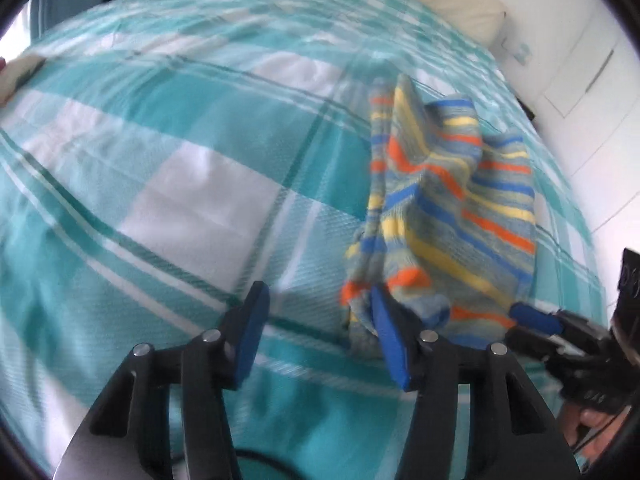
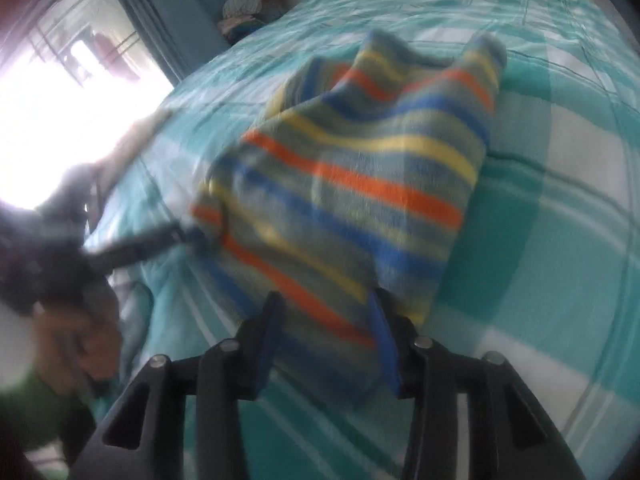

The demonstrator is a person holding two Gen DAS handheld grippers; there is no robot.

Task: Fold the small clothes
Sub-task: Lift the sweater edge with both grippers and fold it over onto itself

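Observation:
A small striped garment (image 1: 448, 208), grey-blue with orange, yellow and blue bands, lies rumpled on a teal and white checked bedspread (image 1: 180, 184). My left gripper (image 1: 320, 336) is open; its right finger touches the garment's near left corner, and nothing sits between the fingers. My right gripper (image 1: 536, 318) reaches the garment's near right edge in the left wrist view. In the right wrist view the garment (image 2: 360, 184) drapes between the open fingers of my right gripper (image 2: 328, 340). The left gripper (image 2: 176, 236) shows blurred at the garment's left edge.
A cream pillow (image 1: 452, 0) lies at the bed's head. A white wall or cupboard (image 1: 580, 80) stands to the right. A pile of clothes (image 2: 252, 4) sits beyond the bed near a teal curtain (image 2: 168, 12) and a bright window (image 2: 60, 112).

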